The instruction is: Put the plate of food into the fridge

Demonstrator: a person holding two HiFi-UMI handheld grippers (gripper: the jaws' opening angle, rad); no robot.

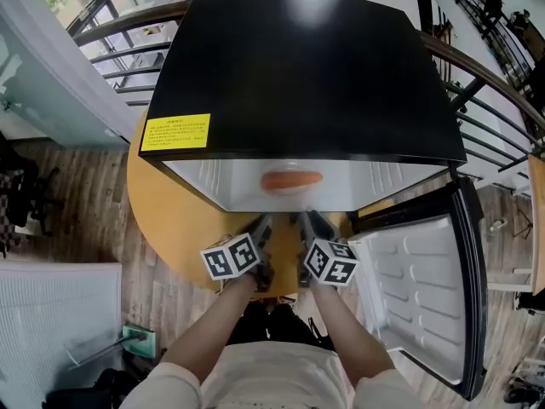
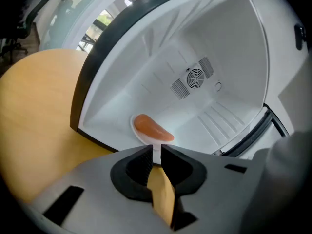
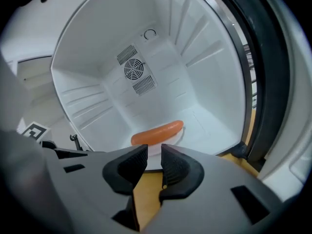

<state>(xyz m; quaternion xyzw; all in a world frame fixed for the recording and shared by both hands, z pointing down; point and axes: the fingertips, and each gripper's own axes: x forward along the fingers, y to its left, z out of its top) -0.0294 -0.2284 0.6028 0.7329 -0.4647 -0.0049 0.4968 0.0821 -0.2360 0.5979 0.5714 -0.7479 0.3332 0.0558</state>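
Observation:
A white plate [image 2: 138, 132] with an orange sausage [image 2: 152, 128] lies on the floor of the open black fridge [image 1: 298, 75], just behind its front lip. In the head view the sausage [image 1: 291, 181] shows under the fridge's top edge. My left gripper [image 1: 264, 221] and right gripper [image 1: 305, 218] hover side by side before the opening, short of the plate. The left gripper [image 2: 154, 150] leaves only a thin slit between its jaws, with nothing in it. The right gripper [image 3: 154, 151] stands a little wider, also empty, with the sausage [image 3: 157, 132] straight beyond it.
The fridge sits on a round wooden table [image 1: 170, 220]. Its white-lined door [image 1: 426, 296] hangs open at the right. A yellow label [image 1: 175, 132] marks the top's front left corner. A fan vent [image 2: 195, 77] sits in the back wall. Railings curve behind the table.

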